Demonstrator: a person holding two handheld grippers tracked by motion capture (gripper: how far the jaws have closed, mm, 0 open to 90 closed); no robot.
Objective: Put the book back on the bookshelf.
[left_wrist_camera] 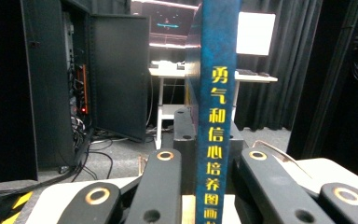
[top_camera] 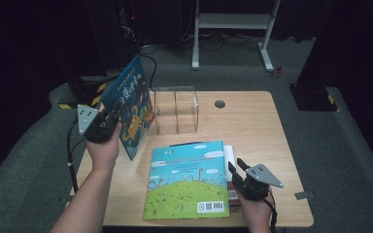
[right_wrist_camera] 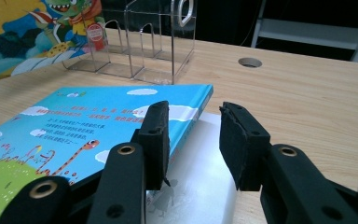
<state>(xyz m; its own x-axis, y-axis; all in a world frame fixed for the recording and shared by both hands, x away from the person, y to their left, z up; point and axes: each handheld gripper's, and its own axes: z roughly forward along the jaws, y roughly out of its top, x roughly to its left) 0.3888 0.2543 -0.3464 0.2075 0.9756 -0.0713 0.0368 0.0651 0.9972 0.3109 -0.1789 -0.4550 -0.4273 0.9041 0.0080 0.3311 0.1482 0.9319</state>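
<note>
High view, nearest first: the right gripper (top_camera: 240, 170) rests at the front right of the bench (top_camera: 252, 126), its fingers (right_wrist_camera: 154, 135) parted narrowly and holding nothing, set around the right edge of the flat picture book (top_camera: 187, 179) that lies on a white book (right_wrist_camera: 200, 177). Farther left, the left gripper (top_camera: 110, 118) has its fingers (left_wrist_camera: 161, 186) clamped on the spine of the blue book (top_camera: 128, 104), which it holds lifted over the bench's left edge. That book stands on edge and leans, its long axis rising away from the person, its cover toward the clear acrylic rack (top_camera: 175, 109) just beside it. Held only at the spine, the book could likely swing or slip, and its far corner might strike and shove the light rack.
</note>
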